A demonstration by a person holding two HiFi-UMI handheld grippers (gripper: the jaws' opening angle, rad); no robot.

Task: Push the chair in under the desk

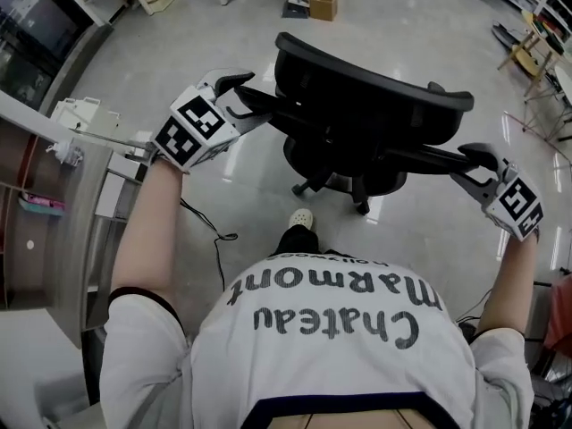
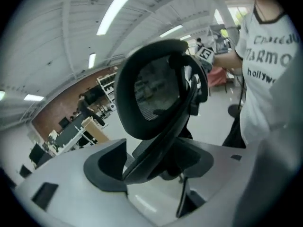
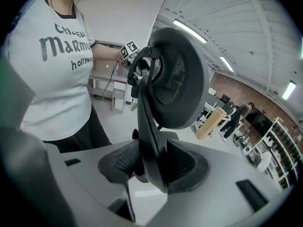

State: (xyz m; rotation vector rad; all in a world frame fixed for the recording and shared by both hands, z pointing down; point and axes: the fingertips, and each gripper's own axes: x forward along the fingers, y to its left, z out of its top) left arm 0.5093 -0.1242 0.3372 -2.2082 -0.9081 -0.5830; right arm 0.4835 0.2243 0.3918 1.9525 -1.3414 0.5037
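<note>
Arms (image 1: 143, 231) outstretched: left fingers (image 2: 106, 167) spread about chair armrest (image 2: 156, 148), right fingers (image 3: 120, 162) pinching other armrest (image 3: 149, 141).

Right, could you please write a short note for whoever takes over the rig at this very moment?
Left tongs: open, jaws either side of one arm of the chair, with a gap at one pad.
Right tongs: shut on the chair's other arm.
Things: the chair stands out on open floor; the desk is off to the person's left, apart from it.
Done: both tongs are at the chair's arms.
Left: probably close the left tongs, steer the chair to the desk and push it under.
</note>
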